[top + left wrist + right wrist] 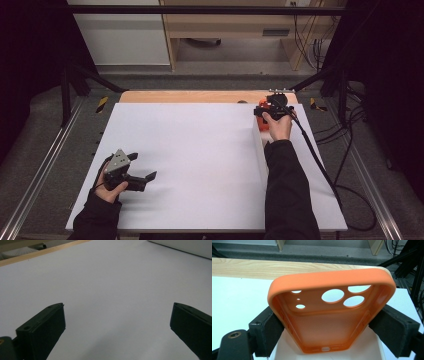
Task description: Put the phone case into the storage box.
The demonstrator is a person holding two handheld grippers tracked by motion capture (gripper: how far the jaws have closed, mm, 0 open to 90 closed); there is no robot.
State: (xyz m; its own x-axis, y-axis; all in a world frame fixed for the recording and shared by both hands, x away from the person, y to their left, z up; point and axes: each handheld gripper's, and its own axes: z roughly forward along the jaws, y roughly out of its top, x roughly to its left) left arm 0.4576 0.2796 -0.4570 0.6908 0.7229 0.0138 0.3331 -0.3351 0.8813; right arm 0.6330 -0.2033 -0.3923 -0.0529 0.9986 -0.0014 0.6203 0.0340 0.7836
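We have the orange phone case [332, 312] pinched by its two long sides between the fingers [270, 331] of the right gripper [272, 107], held just above a white box [332, 353] at the far right of the surface [200, 165]. The left gripper [137, 172] rests well away from the box, near the front left corner, its fingers [45, 330] spread wide on nothing. The risk we see — the case is soft, so the squeeze may bow it and let it spring free, or its lower edge could catch the box rim.
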